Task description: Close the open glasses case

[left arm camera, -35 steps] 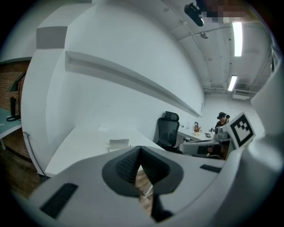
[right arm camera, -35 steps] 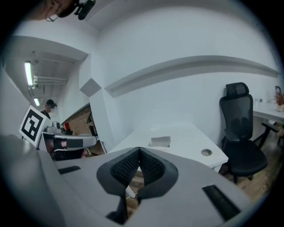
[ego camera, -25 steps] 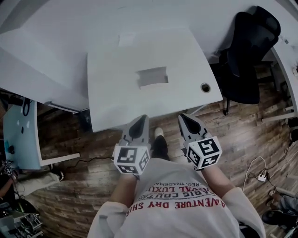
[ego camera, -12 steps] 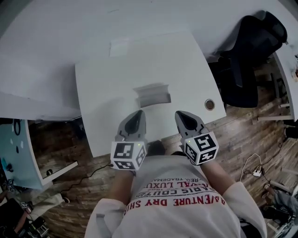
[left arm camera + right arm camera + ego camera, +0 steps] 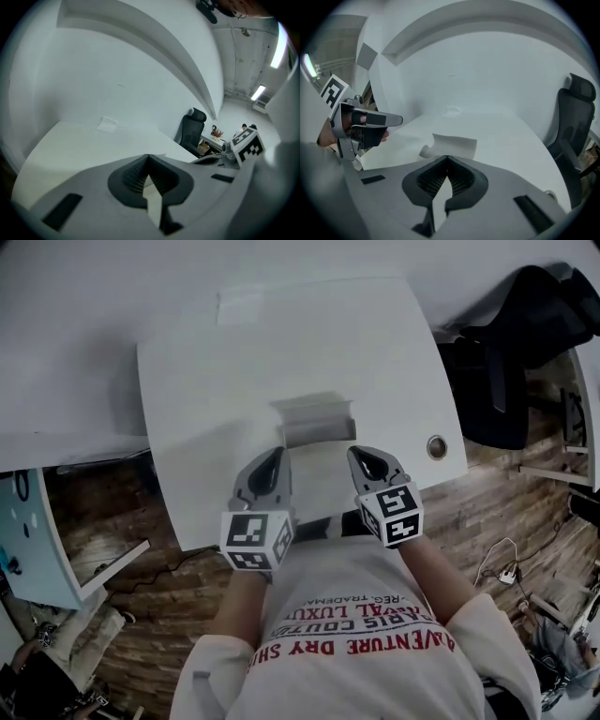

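The glasses case (image 5: 314, 420) is pale grey and lies open on the white table (image 5: 216, 399), its lid standing up at the far side. In the right gripper view the glasses case (image 5: 453, 145) sits just beyond the jaw tips, slightly left of centre. My left gripper (image 5: 277, 456) is shut and hovers over the table's front edge, just near-left of the case. My right gripper (image 5: 362, 455) is also shut, just near-right of the case. Neither touches it. Nothing is held between the jaws of the left gripper (image 5: 148, 157) or the right gripper (image 5: 447, 158).
A small white paper (image 5: 242, 306) lies at the table's far side. A cable hole (image 5: 437, 446) is near the right front corner. A black office chair (image 5: 511, 352) stands to the right, on wooden floor (image 5: 112, 531). A second desk (image 5: 28, 540) is at the left.
Both grippers have come forward from over the floor to over the table's front edge, close to the case. The table and case now sit nearer in the head view. Both stay shut.
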`<state>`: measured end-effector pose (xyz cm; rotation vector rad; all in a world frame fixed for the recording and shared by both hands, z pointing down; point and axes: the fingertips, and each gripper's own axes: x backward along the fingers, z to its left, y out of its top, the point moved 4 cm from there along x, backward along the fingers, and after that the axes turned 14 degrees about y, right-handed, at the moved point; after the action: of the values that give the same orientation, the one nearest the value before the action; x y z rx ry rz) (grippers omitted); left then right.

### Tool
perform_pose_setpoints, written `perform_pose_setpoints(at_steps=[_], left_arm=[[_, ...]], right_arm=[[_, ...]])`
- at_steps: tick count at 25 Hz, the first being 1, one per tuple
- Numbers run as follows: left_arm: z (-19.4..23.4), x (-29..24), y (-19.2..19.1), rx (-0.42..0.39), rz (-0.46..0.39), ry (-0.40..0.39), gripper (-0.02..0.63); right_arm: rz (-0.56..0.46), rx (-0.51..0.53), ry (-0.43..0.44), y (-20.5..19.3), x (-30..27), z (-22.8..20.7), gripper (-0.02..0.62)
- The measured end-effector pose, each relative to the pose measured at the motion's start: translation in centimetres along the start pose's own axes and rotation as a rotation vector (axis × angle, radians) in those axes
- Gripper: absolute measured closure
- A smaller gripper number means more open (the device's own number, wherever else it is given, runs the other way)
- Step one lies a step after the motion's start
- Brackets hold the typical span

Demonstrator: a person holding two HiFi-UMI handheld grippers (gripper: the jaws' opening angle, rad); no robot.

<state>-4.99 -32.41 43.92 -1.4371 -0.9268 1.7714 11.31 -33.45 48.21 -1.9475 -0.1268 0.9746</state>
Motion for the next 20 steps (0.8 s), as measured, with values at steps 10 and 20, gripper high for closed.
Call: perform_pose_setpoints(at_steps=[10, 20], left_arm=[[1.6, -4.6, -0.8, -0.046, 0.027, 0.003, 0.609], [2.8, -10.0, 0.5, -0.12, 0.066, -0.03, 0.609]], right_arm=[[0.103, -0.053, 0.054, -2.6, -4.6, -1.7, 0.583], [0.135, -0.132, 0.089, -4.1, -5.5, -2.6, 0.583]])
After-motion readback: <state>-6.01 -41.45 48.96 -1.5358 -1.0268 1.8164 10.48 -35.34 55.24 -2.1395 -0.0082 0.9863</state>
